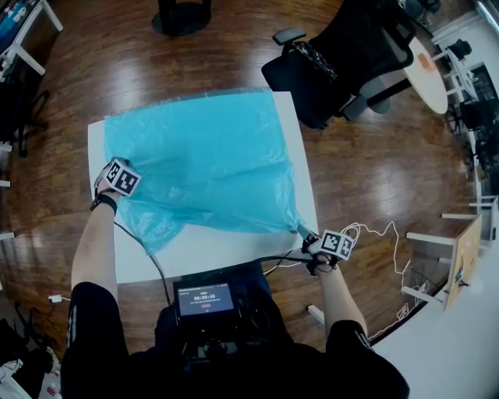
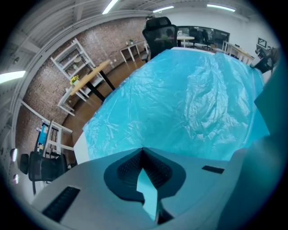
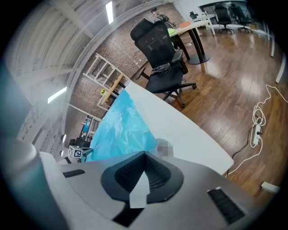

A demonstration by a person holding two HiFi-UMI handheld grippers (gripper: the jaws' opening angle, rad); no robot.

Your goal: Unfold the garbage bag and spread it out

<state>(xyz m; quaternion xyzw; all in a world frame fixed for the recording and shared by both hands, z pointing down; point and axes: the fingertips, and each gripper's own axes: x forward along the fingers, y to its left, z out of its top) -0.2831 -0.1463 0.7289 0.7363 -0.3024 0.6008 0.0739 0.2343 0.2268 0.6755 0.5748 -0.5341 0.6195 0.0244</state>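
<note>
Garbage bag (image 1: 210, 156) hides most of the table (image 1: 234, 249) top; its pinched edges vanish inside the closed left gripper (image 2: 143, 152) and right gripper (image 3: 145, 156). Office chair (image 1: 343, 54) cut by top edge, screen (image 1: 204, 299) digits too small to read.

This place looks like an open office or a lab workroom. The floor (image 1: 195, 62) is of dark polished wood planks, and a black office chair (image 1: 351, 54) on wheels stands beside a white table (image 1: 300, 156). A round table (image 1: 429, 86) and more white desks (image 3: 198, 26) stand around, with other chairs far behind. One wall (image 2: 40, 94) is of bare brick, with white open shelves (image 2: 76, 58) against it. Long strip lights (image 2: 110, 6) run along the ceiling. A white power strip (image 3: 257, 130) with its cable lies on the floor.
</note>
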